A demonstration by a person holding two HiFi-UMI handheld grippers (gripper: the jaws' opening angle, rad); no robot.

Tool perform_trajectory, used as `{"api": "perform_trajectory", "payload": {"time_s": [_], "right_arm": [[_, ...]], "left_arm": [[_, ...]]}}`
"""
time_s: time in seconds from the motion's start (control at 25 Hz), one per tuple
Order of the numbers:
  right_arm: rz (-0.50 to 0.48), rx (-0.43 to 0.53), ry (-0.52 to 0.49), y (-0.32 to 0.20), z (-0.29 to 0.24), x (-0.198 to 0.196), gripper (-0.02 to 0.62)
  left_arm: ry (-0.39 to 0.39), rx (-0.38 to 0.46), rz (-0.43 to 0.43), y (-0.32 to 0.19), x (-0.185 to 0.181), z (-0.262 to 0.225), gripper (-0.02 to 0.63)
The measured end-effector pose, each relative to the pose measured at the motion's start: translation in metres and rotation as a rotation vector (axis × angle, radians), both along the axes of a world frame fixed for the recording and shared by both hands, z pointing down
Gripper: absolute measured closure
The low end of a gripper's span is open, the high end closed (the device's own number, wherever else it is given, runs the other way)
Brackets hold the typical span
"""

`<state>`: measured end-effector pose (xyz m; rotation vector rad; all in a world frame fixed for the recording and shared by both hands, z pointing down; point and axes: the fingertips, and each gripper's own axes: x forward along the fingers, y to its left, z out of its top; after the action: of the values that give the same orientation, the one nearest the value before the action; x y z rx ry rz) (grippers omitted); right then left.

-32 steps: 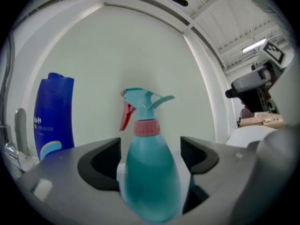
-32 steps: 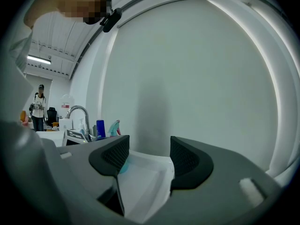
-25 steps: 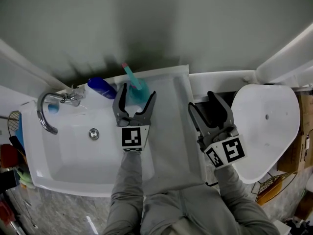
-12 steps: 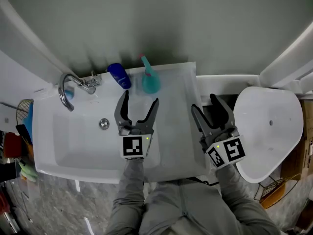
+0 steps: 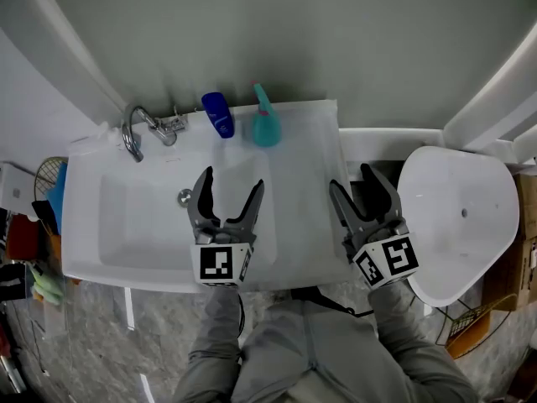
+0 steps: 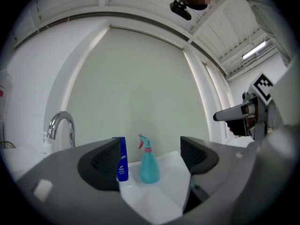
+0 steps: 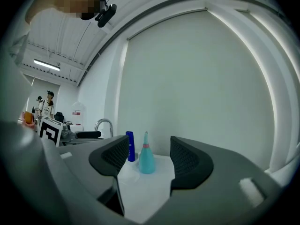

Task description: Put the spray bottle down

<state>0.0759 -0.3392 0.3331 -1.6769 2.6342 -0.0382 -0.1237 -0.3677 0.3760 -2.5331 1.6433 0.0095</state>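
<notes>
The teal spray bottle [image 5: 265,127] with a pink collar stands upright on the back ledge of the white sink [image 5: 304,225], free of both grippers. It shows between the open jaws in the left gripper view [image 6: 149,167] and in the right gripper view [image 7: 146,160]. My left gripper [image 5: 227,190] is open and empty, well in front of the bottle over the sink's right side. Farther right, my right gripper [image 5: 367,184] is open and empty too, at the sink's right edge.
A dark blue bottle [image 5: 218,114] stands just left of the spray bottle. The chrome tap [image 5: 138,130] curves over the basin at the back left, with the drain [image 5: 184,196] beside my left gripper. A white toilet lid [image 5: 457,225] lies at the right.
My left gripper has drawn back toward me, away from the spray bottle, which stays standing on the ledge. The view has shifted, so the sink sits further right in the picture.
</notes>
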Motion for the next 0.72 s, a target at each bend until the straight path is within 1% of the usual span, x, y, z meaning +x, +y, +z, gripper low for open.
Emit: {"api": "perform_trajectory", "payload": {"time_s": [0.16, 0.32, 0.52, 0.72], "right_arm": [[-0.006, 0.011, 0.000, 0.014, -0.004, -0.005, 0.321], [-0.010, 0.017, -0.001, 0.030, -0.007, -0.007, 0.321], [-0.019, 0.028, 0.004, 0.052, -0.012, -0.011, 0.321], [-0.029, 0.032, 0.015, 0.068, -0.015, -0.018, 0.321]], "left_arm": [[-0.004, -0.017, -0.020, 0.024, -0.015, -0.002, 0.181], [0.019, -0.029, -0.036, 0.048, -0.022, -0.002, 0.181], [0.016, 0.002, -0.050, 0.080, -0.026, -0.019, 0.181], [0.018, 0.010, -0.062, 0.108, -0.034, -0.024, 0.181]]}}
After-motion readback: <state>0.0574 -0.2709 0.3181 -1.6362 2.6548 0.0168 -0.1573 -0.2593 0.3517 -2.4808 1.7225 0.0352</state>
